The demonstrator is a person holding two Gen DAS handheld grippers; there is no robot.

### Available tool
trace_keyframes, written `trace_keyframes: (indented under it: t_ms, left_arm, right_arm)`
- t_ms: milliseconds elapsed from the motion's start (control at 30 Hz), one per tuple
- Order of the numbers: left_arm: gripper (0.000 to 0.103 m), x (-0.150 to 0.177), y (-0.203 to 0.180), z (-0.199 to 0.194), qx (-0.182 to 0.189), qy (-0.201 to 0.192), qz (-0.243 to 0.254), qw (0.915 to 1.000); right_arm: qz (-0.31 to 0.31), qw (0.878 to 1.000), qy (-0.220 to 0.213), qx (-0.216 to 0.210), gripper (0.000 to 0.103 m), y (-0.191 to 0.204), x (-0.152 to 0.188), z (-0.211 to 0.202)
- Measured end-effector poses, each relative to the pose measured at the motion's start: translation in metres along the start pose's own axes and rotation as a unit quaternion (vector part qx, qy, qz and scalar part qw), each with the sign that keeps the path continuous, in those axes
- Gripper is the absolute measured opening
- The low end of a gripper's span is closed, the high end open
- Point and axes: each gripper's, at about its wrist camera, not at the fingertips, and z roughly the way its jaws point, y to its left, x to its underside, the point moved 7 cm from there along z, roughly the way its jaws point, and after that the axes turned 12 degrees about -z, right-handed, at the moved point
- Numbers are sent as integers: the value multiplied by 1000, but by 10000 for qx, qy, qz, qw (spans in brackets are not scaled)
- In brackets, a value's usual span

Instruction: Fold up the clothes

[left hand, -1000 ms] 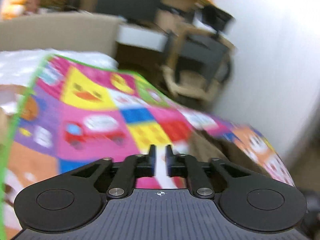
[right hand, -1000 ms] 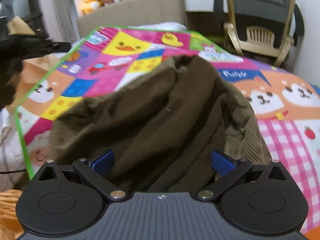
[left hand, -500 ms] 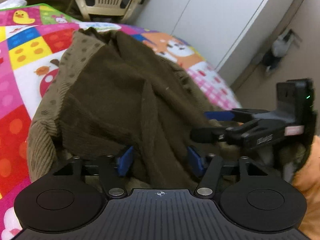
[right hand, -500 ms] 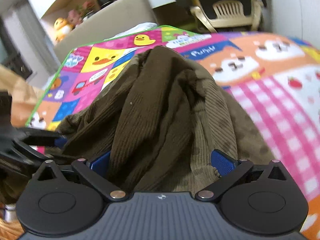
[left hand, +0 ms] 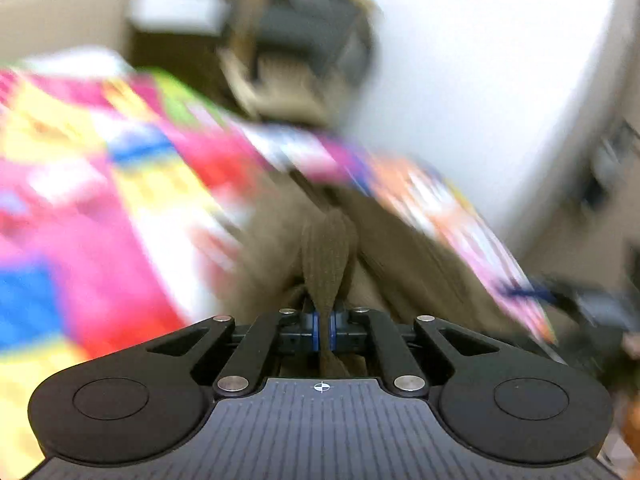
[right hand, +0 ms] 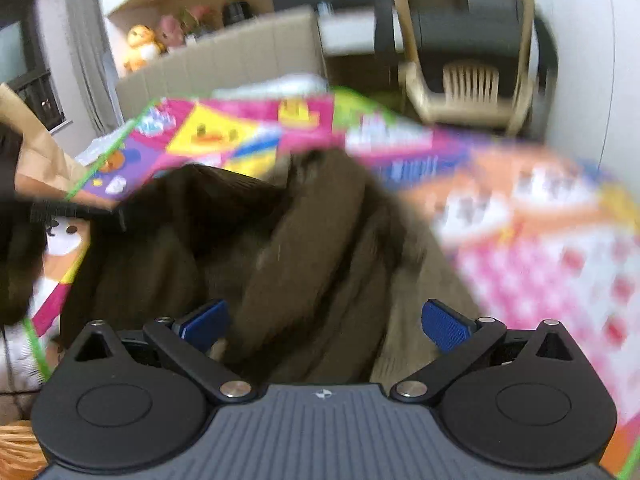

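A brown corduroy garment (right hand: 304,248) lies bunched on a colourful patchwork play mat (right hand: 540,248). My left gripper (left hand: 323,330) is shut on a fold of the garment (left hand: 328,256), which stretches away from its fingers. My right gripper (right hand: 325,322) is open, its blue pads (right hand: 446,326) on either side of a ridge of the garment. The left gripper shows dimly at the left edge of the right wrist view (right hand: 76,210). Both views are blurred by motion.
The mat (left hand: 100,216) covers a raised surface. A beige plastic chair (right hand: 468,84) and a dark office chair stand behind it. A white wall (left hand: 480,80) is on the right. A beige panel with plush toys (right hand: 140,46) is at the back left.
My left gripper has closed on a fold of the garment and pulled it up and away. My right gripper stays open over the garment, and its view has shifted.
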Motion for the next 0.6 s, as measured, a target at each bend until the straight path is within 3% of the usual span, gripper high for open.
trace_keyframes:
  t_ms: [67, 100, 233, 400, 467, 567, 600]
  left_arm:
    - [5, -36, 40, -15, -636, -653, -97, 9958]
    - [5, -45, 59, -18, -860, -790, -206, 9929]
    - [6, -51, 112, -6, -1361, -779, -658, 9854]
    - [7, -30, 135, 22, -1339, -391, -1152, 9835]
    - [8, -25, 137, 24, -1267, -353, -1231, 9836]
    - [14, -23, 139, 25, -1187, -333, -1289, 9840]
    - [15, -23, 139, 24, -1177, -327, -1279, 9842]
  right_arm:
    - [-281, 9993, -156, 197, 103, 2, -13, -7]
    - [-325, 9993, -90, 179, 103, 5, -15, -2]
    - [-415, 9988, 278, 7, 103, 17, -16, 19]
    - [53, 9937, 786, -799, 84, 42, -11, 53]
    - [258, 9896, 853, -1130, 82, 52, -14, 65]
    - [214, 9886, 1071, -1034, 79, 60, -13, 89]
    - [187, 9899, 1013, -973, 68, 60, -15, 93]
